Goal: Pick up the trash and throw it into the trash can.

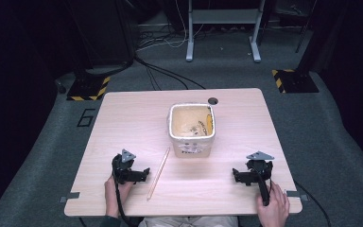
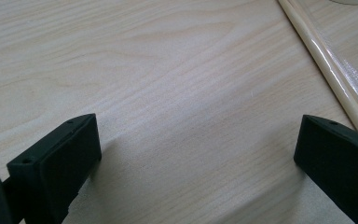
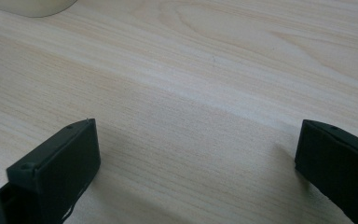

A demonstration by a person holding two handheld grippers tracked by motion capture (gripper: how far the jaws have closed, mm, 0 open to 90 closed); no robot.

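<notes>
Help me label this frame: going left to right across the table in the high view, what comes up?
Left gripper → chopsticks → cup → right gripper.

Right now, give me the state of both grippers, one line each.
Left gripper: open, nothing between the jaws; the wooden stick lies beside it.
Right gripper: open, holding nothing, bare table between the jaws.

Two black hand-held tongs, the left tongs (image 1: 144, 172) and the right tongs (image 1: 236, 176), each carry a grey three-cornered plate on top and trail a black cable. Their jaws are thick, matte black blocks with small screw holes. The person wears beige trousers (image 1: 189, 221).
</notes>
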